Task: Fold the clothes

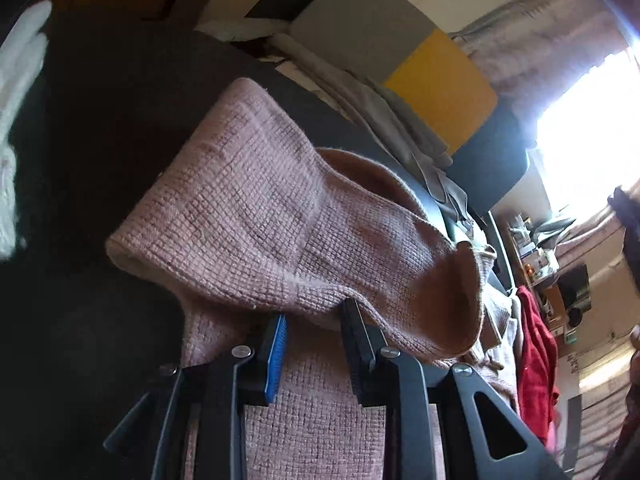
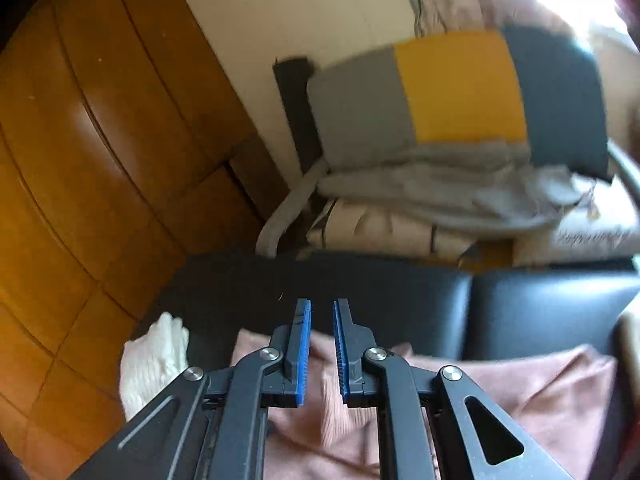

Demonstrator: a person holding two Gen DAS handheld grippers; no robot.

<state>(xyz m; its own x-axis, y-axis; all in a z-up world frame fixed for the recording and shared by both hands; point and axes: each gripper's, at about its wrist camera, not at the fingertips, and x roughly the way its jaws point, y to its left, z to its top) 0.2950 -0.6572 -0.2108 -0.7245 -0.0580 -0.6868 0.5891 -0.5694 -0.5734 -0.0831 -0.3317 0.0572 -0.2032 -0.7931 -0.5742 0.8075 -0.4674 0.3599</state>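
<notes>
Pink waffle-knit cloth (image 1: 280, 216) drapes over the left gripper (image 1: 316, 320), bunched between its narrowly parted fingers and apparently pinched there, with its free end hanging toward a black leather sofa (image 2: 520, 304). Just above that same garment, the right gripper (image 2: 321, 320) hovers with its blue pads (image 2: 303, 352) a narrow slit apart and nothing between them; a white gloved hand (image 2: 154, 364) shows beside it. Behind the sofa sit a grey, yellow and navy cushion (image 2: 452, 92) atop folded pale laundry (image 2: 440, 196), one piece bearing script too blurred to read, plus wooden panelling (image 2: 100, 140), a red garment (image 1: 536, 360) and a bright window (image 1: 588, 128).
</notes>
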